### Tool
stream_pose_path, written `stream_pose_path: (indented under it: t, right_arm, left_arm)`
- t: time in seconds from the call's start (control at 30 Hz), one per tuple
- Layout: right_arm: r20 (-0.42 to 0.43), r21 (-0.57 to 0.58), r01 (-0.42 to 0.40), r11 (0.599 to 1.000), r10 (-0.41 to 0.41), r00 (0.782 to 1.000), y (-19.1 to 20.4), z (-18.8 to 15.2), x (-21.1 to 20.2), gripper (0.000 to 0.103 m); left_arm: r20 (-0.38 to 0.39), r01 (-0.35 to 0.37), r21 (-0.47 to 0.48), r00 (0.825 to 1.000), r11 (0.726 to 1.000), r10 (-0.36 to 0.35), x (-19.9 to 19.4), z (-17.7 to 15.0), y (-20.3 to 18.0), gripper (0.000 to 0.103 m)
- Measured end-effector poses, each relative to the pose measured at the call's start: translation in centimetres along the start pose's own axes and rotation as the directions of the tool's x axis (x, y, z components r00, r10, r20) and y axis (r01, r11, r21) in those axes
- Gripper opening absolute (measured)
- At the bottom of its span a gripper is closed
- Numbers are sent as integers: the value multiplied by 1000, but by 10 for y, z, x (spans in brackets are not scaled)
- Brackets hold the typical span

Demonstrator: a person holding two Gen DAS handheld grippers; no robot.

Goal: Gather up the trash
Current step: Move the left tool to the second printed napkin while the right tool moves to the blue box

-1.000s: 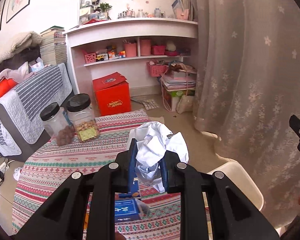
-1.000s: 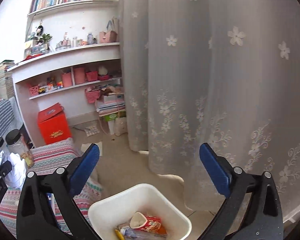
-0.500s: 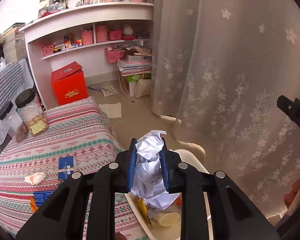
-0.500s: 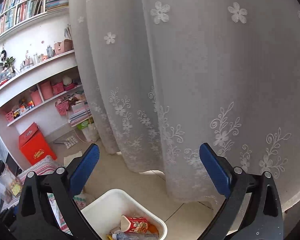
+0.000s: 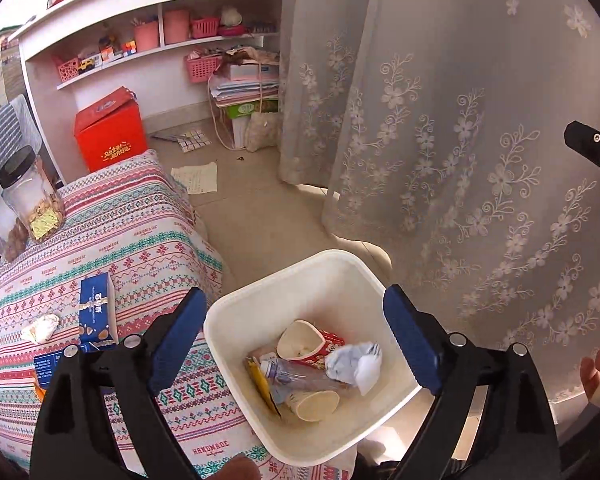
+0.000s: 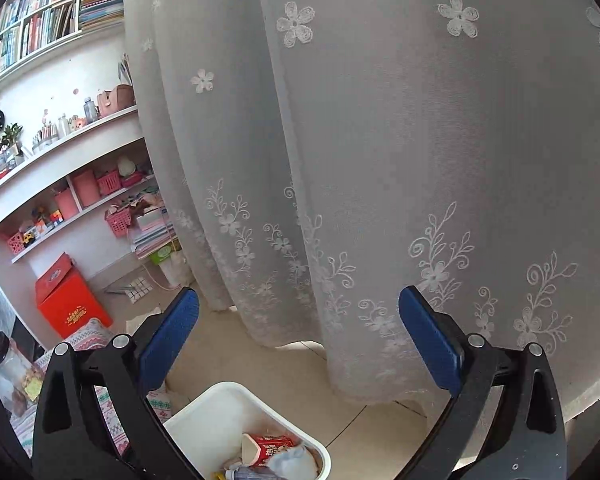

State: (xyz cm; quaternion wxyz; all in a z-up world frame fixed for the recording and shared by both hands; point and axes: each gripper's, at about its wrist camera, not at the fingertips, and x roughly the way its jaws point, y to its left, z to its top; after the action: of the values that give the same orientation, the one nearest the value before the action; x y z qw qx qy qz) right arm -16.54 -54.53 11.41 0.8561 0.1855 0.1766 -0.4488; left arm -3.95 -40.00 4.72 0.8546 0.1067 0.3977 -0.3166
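Above the white bin [image 5: 260, 304], your left gripper [image 5: 296, 340] has just opened its fingers, empty. Crumpled paper [image 5: 356, 364] lies inside among cups. Your right gripper [image 6: 300, 340] also stands open, empty.

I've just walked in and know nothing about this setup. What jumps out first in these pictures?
A white bin sits on the floor beside a table with a striped cloth, holding cups, a bottle and a crumpled paper ball. The left tool, blue-padded, hangs open right above it, its jaws having just opened with nothing between them. Behind hangs a pale flowered curtain.
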Motion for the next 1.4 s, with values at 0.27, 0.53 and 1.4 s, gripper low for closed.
stream_pose_path:
  t: [0.27,0.53,1.4]
  right_arm:
    - [-67,-93,-63,994,57,996,36,-13,7,96]
    - [-162,-201,-156,967,124,979,87,-31,15,96]
    - [-481,-416,-460,784,239,843,266,-119,23,96]
  left_arm:
    - [8,-121,-21,993,992,121,-7,-2,44,89]
    - [-77,-237,-50,970,970,233,5,-13,114,89]
    - [-545,-269,99,791,958,279,88,-56,333,88]
